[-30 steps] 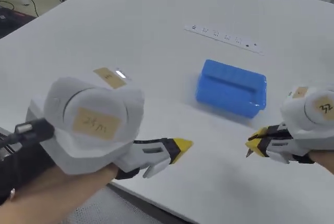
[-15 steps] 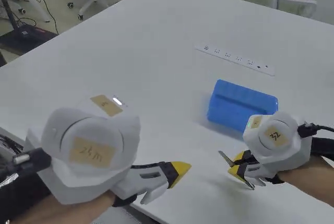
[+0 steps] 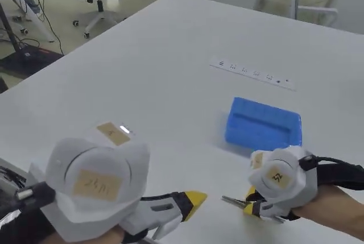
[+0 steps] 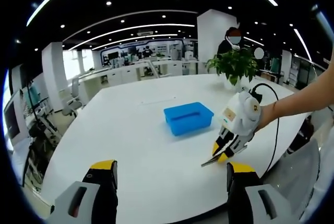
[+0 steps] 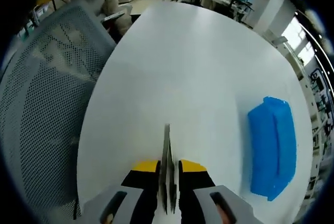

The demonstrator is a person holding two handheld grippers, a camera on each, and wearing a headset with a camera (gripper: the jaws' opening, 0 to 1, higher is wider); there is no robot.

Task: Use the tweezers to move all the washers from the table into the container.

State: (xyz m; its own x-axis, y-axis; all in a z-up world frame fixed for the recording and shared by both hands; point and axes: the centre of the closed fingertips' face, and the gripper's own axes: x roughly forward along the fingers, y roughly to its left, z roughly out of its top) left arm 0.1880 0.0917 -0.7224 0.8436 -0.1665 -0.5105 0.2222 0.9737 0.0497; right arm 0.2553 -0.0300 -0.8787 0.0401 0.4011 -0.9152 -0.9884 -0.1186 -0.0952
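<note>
Two grippers are hovering over the white table (image 3: 142,56), near its front edge. The right gripper (image 3: 250,203) is pinching the tweezers (image 3: 232,201), its yellow-tipped jaws pressing together on the rear part of the tool. The left gripper (image 3: 192,203) is hanging beside it with its jaws spread wide, holding nothing. The blue container (image 3: 263,124) is sitting on the table just beyond the right gripper, apparently open side up. Where the washers are lying I cannot tell.

Risks, as I am judging them:
- The tweezers are sitting in a narrow pinch, so pressing their tips on the table could be twisting the tool or sliding it back in the jaws.
- A thin, flat washer could be slipping from the tips on the way to the container.
- With the work going on close to the edge, a dropped washer could be rolling off.

Views:
- The right gripper view is showing the tweezers (image 5: 167,151) edge-on with their arms nearly shut, and a mesh chair (image 5: 47,93) past the table edge.
- The left gripper view is giving the side look, with the tweezers (image 4: 209,161) slanting down from the right gripper (image 4: 223,150) and the container (image 4: 188,118) behind.
- Whether the tips are touching the table I cannot tell.
</note>
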